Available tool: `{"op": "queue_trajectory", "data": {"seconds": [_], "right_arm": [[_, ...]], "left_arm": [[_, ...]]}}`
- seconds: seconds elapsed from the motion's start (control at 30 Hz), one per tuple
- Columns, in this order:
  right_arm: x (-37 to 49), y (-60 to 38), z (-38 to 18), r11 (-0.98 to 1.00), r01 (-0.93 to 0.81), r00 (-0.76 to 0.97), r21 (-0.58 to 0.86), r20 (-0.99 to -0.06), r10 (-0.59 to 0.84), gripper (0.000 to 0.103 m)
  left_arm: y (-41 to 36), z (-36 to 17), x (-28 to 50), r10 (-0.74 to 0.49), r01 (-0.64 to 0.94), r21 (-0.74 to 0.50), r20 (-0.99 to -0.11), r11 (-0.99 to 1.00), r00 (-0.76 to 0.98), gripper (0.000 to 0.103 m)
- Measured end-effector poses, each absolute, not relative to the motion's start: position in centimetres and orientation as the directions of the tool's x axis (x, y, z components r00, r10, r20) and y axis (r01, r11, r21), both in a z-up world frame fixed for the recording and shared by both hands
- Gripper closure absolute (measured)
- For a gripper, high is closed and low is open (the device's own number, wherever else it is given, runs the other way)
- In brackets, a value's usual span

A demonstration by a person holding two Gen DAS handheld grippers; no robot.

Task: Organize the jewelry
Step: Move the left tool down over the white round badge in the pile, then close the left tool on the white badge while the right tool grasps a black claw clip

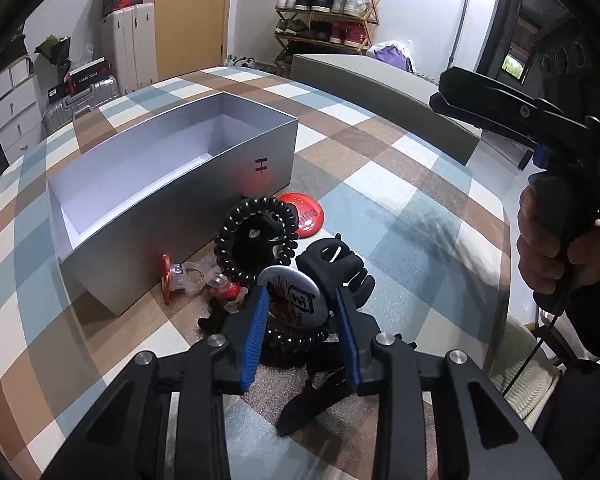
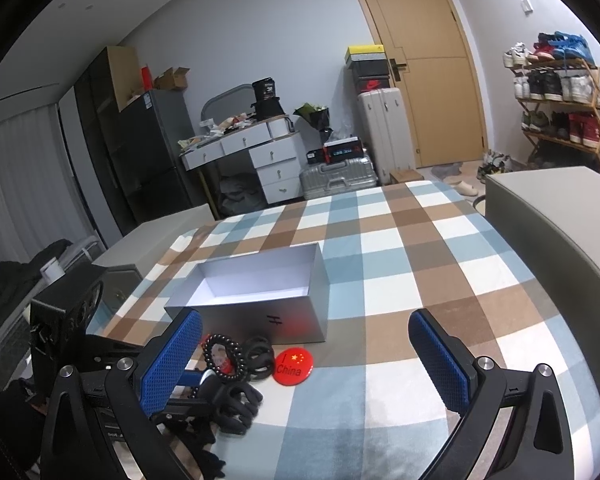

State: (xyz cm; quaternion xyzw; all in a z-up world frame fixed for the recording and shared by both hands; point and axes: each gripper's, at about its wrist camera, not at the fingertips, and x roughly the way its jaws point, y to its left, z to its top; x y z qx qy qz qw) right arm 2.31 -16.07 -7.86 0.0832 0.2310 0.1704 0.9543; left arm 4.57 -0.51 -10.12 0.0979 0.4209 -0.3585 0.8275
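Observation:
My left gripper (image 1: 300,300) points down at a pile of accessories on the checked tablecloth. Its blue pads (image 1: 256,320) press on both edges of a white round badge (image 1: 296,296), which stands tilted over a black spiral hair tie (image 1: 256,240). A black claw clip (image 1: 336,264) lies just beyond it. Nearby are a red "China" badge (image 1: 306,216) (image 2: 294,366) and a clear-and-red trinket (image 1: 188,280). The open silver box (image 1: 172,216) (image 2: 260,316) behind the pile has nothing in it. My right gripper (image 2: 304,320) (image 1: 444,92) hovers open, with nothing between its fingers.
A large grey block (image 1: 380,88) (image 2: 548,240) stands at the table's far right. A person's hand (image 1: 560,248) holds the right gripper's handle. A woven chair seat (image 1: 520,380) shows past the table's right edge. Suitcases, drawers and a shoe rack stand farther off.

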Motion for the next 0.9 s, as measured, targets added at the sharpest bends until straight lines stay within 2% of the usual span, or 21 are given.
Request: {"op": "queue_trajectory", "data": {"seconds": [0.03,0.2,0.37,0.57,0.77,0.9], "right_arm": [[2.3,-16.1,-7.9,0.928,-0.288,0.834,0.238,-0.414,0.365,0.000],[2.7,-15.6,-8.4,0.918,-0.310,0.799,0.247,-0.456,0.393,0.000],[3.6,-14.6,-10.7,0.858,-0.380,0.664,0.345,-0.544,0.513,0.000],[4.7,-12.5,-13.3,0.827,-0.387,0.532,0.407,-0.634,0.561,0.000],[5.3,-11.3,-14.2,0.817,-0.382,0.487,0.433,-0.657,0.575,0.008],[5.9,-10.8,-14.8,0.817,-0.365,0.459,0.446,-0.678,0.574,0.024]], "left_arm": [[-0.5,-10.1,4.5,-0.514,0.677,-0.144,-0.766,0.722,0.386,0.080],[-0.1,-10.0,4.2,-0.528,0.671,-0.162,-0.756,0.724,0.387,0.080],[0.9,-10.0,3.7,-0.547,0.652,-0.194,-0.738,0.733,0.396,0.080],[2.6,-9.3,2.9,-0.611,0.634,-0.273,-0.681,0.723,0.404,0.080],[3.1,-8.9,2.3,-0.612,0.624,-0.270,-0.663,0.733,0.431,0.080],[3.4,-9.1,2.1,-0.611,0.619,-0.274,-0.661,0.736,0.435,0.080]]}}
